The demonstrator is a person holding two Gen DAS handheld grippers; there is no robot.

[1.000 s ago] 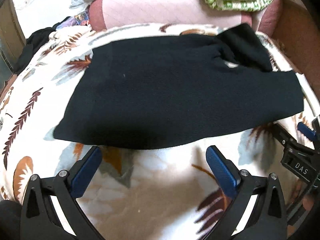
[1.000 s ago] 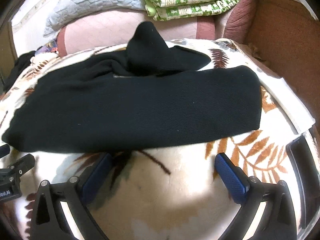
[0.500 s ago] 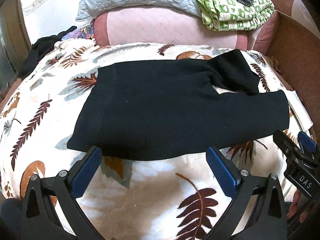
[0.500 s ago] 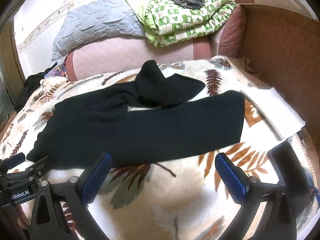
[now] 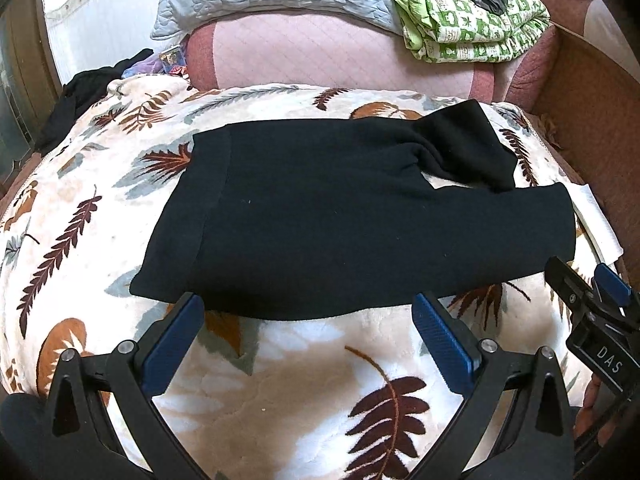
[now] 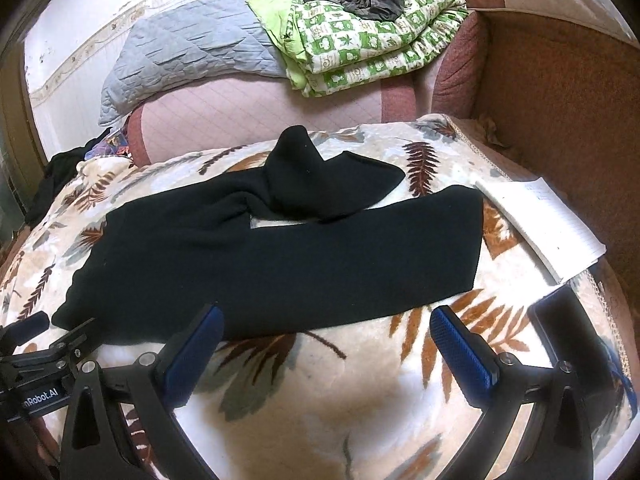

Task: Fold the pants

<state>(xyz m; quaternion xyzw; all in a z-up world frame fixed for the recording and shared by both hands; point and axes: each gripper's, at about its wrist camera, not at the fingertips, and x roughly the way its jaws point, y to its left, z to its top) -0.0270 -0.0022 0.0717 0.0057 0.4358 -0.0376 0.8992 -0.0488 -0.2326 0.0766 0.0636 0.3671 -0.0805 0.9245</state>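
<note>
Black pants lie flat across a leaf-patterned blanket, waistband at the left, legs running right. The far leg is bunched and folded back on itself. My left gripper stands open just short of the pants' near edge, nothing between its blue pads. My right gripper is open too, near the same edge further right. Each gripper shows at the other view's edge: the right gripper and the left gripper.
A pink sofa back carries a grey quilt and a folded green-and-white quilt. A brown armrest rises at the right. A white notepad lies by the pants' hem. Dark clothing is heaped far left.
Both grippers have drawn back and up from the pants, so more of the sofa and blanket shows. The pants lie as before, and both grippers stay open.
</note>
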